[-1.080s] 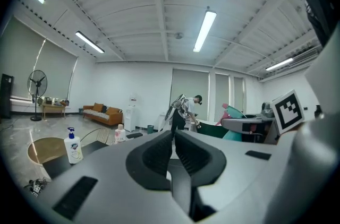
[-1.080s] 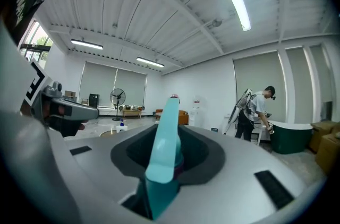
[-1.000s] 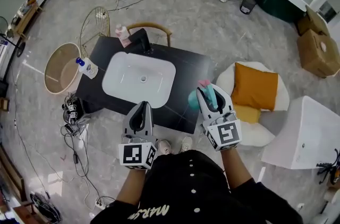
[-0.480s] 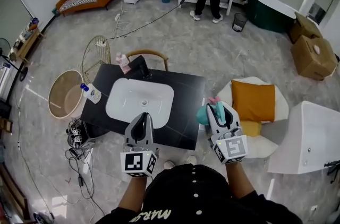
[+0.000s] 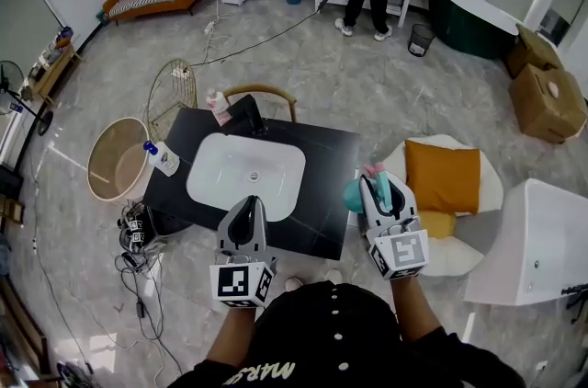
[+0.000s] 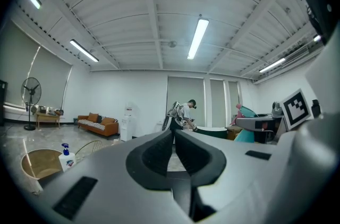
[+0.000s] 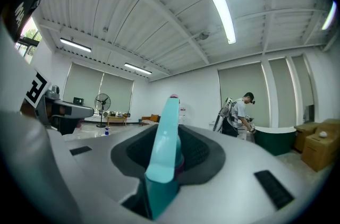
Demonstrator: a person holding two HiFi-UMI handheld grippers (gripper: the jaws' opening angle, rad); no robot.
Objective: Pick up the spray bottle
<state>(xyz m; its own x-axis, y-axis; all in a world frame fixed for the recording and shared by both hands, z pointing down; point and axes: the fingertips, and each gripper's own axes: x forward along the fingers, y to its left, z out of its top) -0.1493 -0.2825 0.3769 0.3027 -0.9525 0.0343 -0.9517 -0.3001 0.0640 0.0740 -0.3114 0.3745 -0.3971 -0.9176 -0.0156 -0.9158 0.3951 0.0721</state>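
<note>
Right claw (image 5: 378,186) has it: jaws pinched on the neck of the teal spray bottle (image 5: 355,195), trigger head poking up between the pads, body hanging at the claw's left flank, apparently lifted off the black table (image 5: 326,147). It's plastic, likely light but slick, with liquid that may slosh, so the neck under the head looks the sound hold. Left claw (image 5: 246,206) is pressed together, empty. Ahead of both lies the white basin (image 5: 246,173), with a soap dispenser (image 5: 163,160) far left and a cushioned chair (image 5: 450,179) to the right. Nothing looks to be in the way.
</note>
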